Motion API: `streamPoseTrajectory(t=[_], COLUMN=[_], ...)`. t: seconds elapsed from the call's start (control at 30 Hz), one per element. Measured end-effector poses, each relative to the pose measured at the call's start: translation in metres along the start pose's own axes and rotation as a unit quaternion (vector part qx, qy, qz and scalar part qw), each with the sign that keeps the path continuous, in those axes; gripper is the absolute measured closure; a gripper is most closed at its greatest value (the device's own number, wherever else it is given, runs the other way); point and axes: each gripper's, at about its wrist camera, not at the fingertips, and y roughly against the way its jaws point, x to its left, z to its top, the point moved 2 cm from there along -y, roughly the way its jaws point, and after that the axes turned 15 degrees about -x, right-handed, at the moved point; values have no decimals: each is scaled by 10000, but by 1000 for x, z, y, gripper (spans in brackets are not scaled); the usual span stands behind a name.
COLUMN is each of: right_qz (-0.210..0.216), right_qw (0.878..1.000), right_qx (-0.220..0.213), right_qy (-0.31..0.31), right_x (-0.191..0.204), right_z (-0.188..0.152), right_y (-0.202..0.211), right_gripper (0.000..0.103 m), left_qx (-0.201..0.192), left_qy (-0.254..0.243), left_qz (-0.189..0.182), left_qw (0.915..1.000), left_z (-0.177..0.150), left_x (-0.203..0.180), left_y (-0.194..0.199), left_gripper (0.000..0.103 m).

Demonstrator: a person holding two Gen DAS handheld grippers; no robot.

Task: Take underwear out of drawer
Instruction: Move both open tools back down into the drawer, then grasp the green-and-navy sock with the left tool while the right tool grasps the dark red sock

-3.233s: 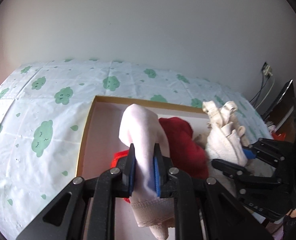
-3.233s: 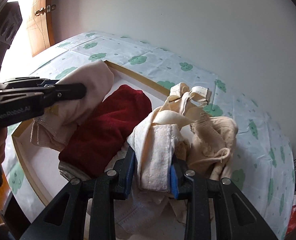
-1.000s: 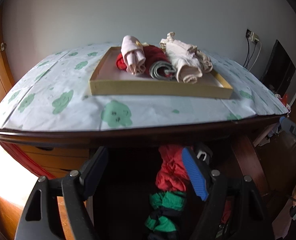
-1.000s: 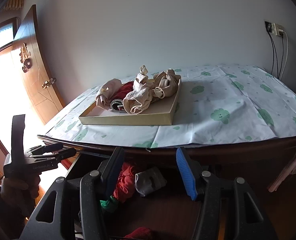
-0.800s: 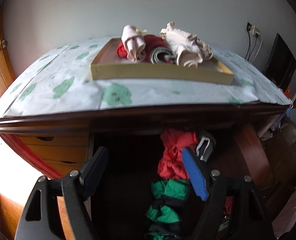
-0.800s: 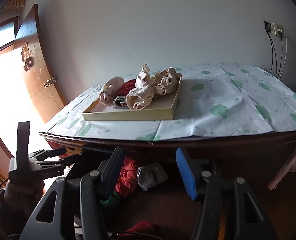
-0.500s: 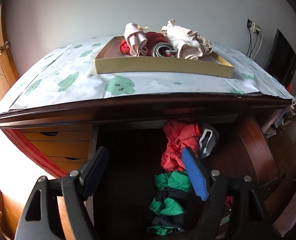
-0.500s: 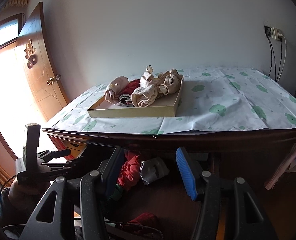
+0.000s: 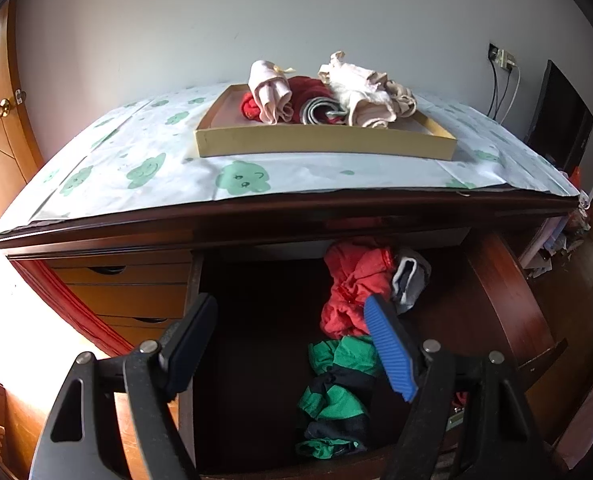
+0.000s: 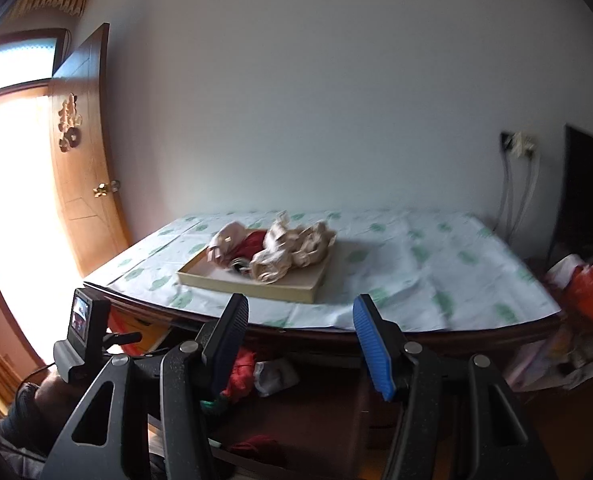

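Note:
The dark wooden drawer (image 9: 508, 292) stands pulled open below the table edge. Inside lie a red garment (image 9: 354, 284), a grey-white piece (image 9: 410, 280) and a green-and-black garment (image 9: 336, 392). My left gripper (image 9: 292, 344) is open and empty, held above the drawer's front. My right gripper (image 10: 298, 340) is open and empty, farther back and higher, facing the table; the red garment (image 10: 240, 376) and grey piece (image 10: 274, 376) show below it. A shallow cardboard tray (image 9: 324, 142) on the table holds rolled pink, red, grey and beige underwear (image 9: 270, 94); the tray also shows in the right wrist view (image 10: 252, 284).
The table carries a white cloth with green clouds (image 9: 144, 168). Smaller closed drawers (image 9: 128, 280) sit at the left. A wooden door (image 10: 84, 152) stands at the left. A dark screen (image 9: 556, 120), wall socket with cables (image 10: 518, 148) and clutter (image 10: 588, 284) lie at the right. The left gripper's body (image 10: 84, 340) shows bottom left.
Both grippers let go of the pink and beige rolls in the tray, opened, and pulled back and down off the table. The right gripper then rose and drew back.

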Motion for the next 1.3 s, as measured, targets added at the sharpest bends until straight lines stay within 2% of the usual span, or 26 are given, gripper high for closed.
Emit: streamPoseTrajectory(t=[0.17, 0.27, 0.4, 0.57, 0.67, 0.8, 1.0, 1.1, 1.17, 1.3], right_qz=[-318, -339, -187, 91, 212, 319, 510, 618, 675, 870], right_qw=[9992, 9991, 9986, 9933, 9852, 9732, 9558, 9485, 9410, 9158], right_qx=[-76, 26, 411, 1113, 1695, 2262, 2842, 3039, 3216, 3638], right_qy=[244, 248, 291, 307, 150, -247, -566, -644, -813, -1461], right_x=[-13, -17, -11, 3, 5, 2, 6, 8, 6, 3], right_z=[10, 5, -18, -63, -100, -136, -168, -179, -187, -205], right_y=[29, 32, 16, -16, -43, -69, -92, -102, -110, -130], right_gripper=[46, 46, 45, 45, 45, 45, 45, 45, 45, 45], left_qx=[71, 151, 326, 630, 785, 1073, 1354, 1490, 1558, 1644], left_qy=[-41, -92, -136, -76, -117, -118, -478, -448, -350, -205], left_qz=[0, 18, 60, 68, 65, -93, -304, -446, -466, -437], left_qw=[10000, 9998, 9994, 9980, 9968, 9941, 9892, 9868, 9861, 9852], left_z=[-7, -13, -24, -37, -43, -51, -54, -54, -53, -51], left_x=[-2, -1, 5, 13, 15, 16, 9, 10, 14, 25], left_y=[4, 4, 0, -12, -20, -32, -44, -52, -56, -63], left_gripper=[25, 25, 25, 25, 25, 25, 25, 25, 25, 24])
